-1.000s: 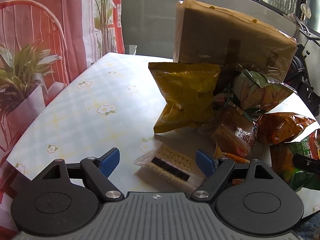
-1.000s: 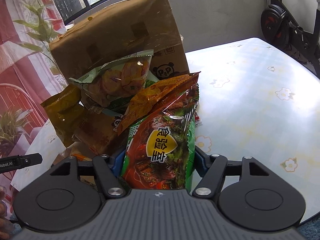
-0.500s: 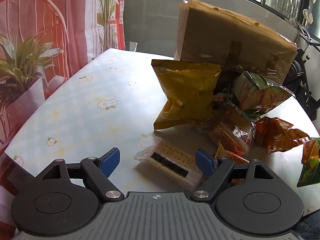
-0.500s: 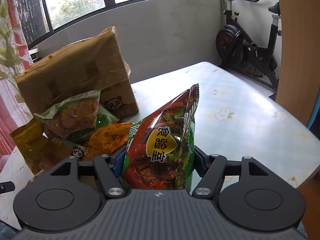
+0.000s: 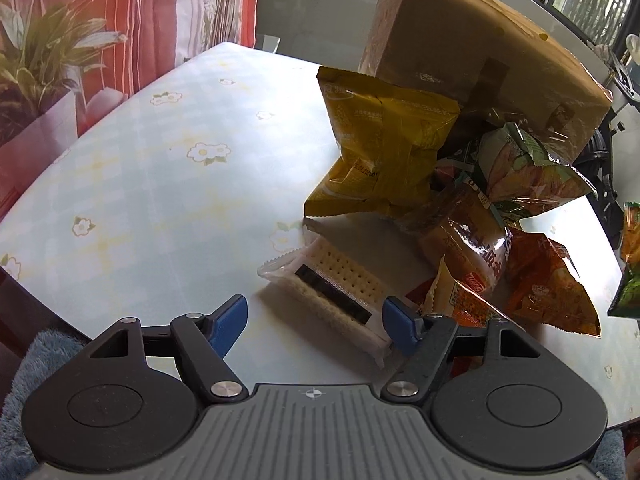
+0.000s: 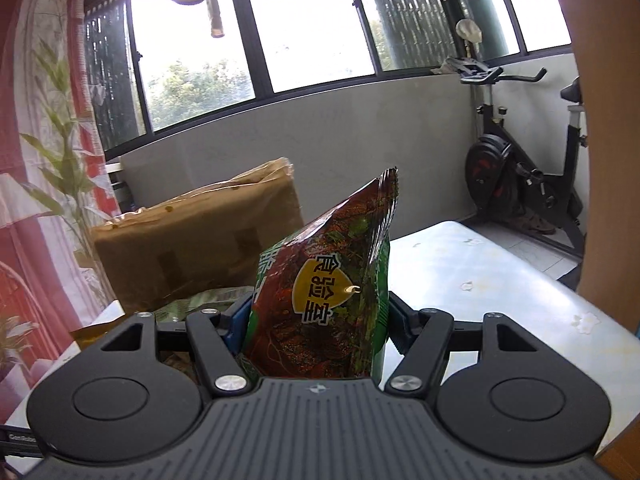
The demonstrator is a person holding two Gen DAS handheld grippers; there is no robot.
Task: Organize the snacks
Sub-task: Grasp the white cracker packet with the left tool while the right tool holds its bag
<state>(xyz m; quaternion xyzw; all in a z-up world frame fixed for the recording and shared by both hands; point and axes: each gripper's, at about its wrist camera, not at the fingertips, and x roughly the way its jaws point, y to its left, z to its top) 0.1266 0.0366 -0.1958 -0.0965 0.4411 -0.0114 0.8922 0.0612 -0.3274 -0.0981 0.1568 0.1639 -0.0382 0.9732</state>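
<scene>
Right claw [image 6: 316, 320] grips our green bag [image 6: 328, 300]; left claw [image 5: 316, 320] gapes over crackers [image 5: 336, 288].
Slick foil may slip from our pinch, toppling the pile [image 5: 460, 200].

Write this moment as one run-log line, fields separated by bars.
left gripper: open over cracker pack | right gripper: shut on green-red snack bag, lifted | pile beside cardboard box

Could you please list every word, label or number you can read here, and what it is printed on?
"食验室": yellow badge on the red-green snack bag held in the right gripper.
Yellow bag: print too small to read.
Brown bag: glare-blurred, unreadable.
Cardboard box: no legible text.
</scene>
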